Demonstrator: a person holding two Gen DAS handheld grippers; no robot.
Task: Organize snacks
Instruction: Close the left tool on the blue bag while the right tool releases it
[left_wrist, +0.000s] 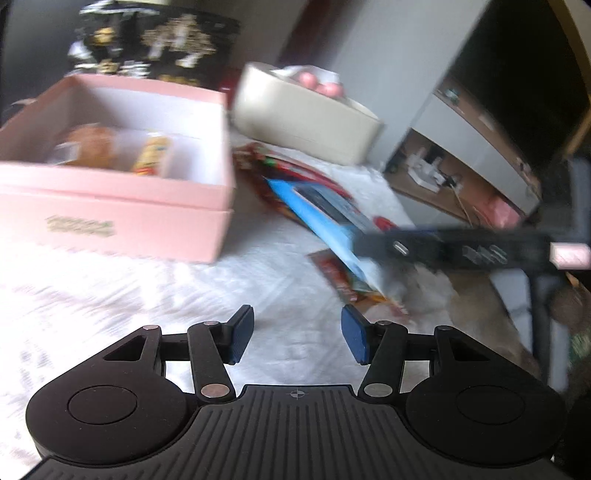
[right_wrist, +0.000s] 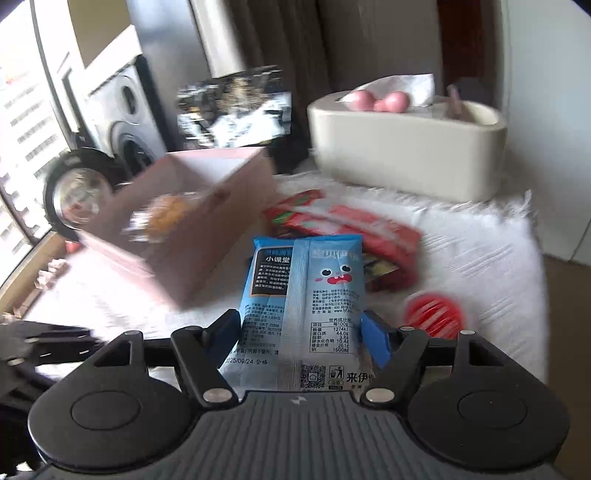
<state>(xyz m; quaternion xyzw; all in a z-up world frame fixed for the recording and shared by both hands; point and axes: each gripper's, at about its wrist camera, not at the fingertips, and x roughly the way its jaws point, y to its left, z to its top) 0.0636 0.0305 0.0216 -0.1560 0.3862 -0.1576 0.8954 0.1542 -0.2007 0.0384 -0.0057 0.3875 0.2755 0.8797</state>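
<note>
So the pink box (left_wrist: 122, 206) sits open on the counter with a bun-like orange snack (left_wrist: 90, 144) and a yellow packet (left_wrist: 153, 155) inside, and there's bare floor left in it on the right. Behind it and to the right is a cream tissue holder (right_wrist: 406, 147) with tissue and some pink balls poking out the top.

My right hand-held gripper (right_wrist: 301, 339) is clamped on the blue snack packet (right_wrist: 314, 295), pads pressing both side edges, packet held up off the surface, near the box's corner. My left hand-held gripper (left_wrist: 297, 339) is released, nothing between the pads, just hovering over open fluffy cloth in front of the box.

Red snack packets (right_wrist: 343, 229) lie in a loose pile between the box and the tissue holder, and a red round thing (right_wrist: 434, 310) sits near the right edge.

The surface is a white shaggy cover (left_wrist: 110, 295). A washing machine (right_wrist: 125, 110) shows in the background. Everything's pretty blurry.
</note>
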